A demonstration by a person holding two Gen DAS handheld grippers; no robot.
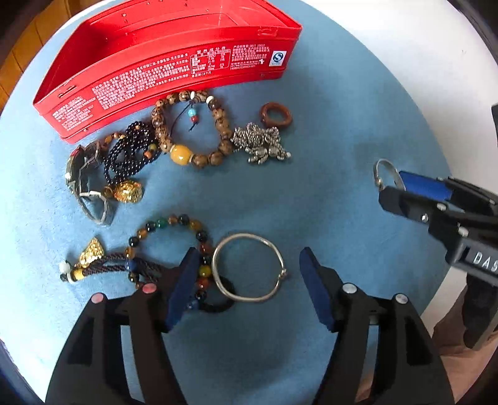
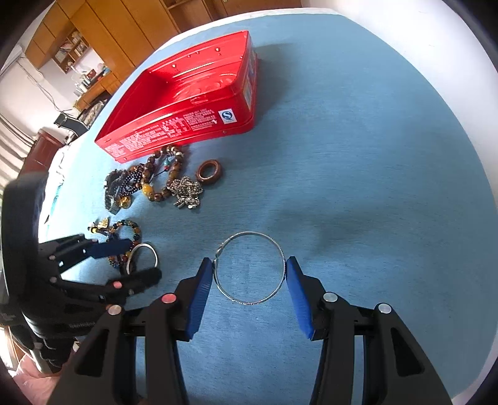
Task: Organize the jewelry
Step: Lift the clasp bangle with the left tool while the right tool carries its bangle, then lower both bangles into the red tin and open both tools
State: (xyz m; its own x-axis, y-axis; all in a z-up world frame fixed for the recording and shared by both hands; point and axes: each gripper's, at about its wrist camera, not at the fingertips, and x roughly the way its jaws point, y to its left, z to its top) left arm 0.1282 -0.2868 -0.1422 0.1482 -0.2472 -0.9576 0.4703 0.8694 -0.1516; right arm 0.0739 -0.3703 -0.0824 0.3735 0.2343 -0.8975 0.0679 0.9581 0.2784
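An open, empty red tin (image 1: 174,71) lies on the blue cloth. A silver bangle (image 1: 249,271) lies flat on the cloth between the fingers of my left gripper (image 1: 249,280), which is open; neither pad touches it. Its left finger overlaps a multicoloured bead bracelet (image 1: 174,222) with a tassel. My right gripper (image 2: 249,274) is shut on a thinner silver bangle (image 2: 249,236), one pad on each side of the hoop. In the left wrist view that gripper (image 1: 392,187) is at the right with the hoop (image 1: 384,169) sticking out past its fingertips.
In front of the tin lie a brown bead bracelet (image 1: 186,137), a silver chain (image 1: 261,143), a brown ring (image 1: 275,114), dark beads (image 1: 130,149), a watch (image 1: 84,174) and a gold charm (image 1: 129,191). Wooden cabinets (image 2: 124,28) stand beyond the table.
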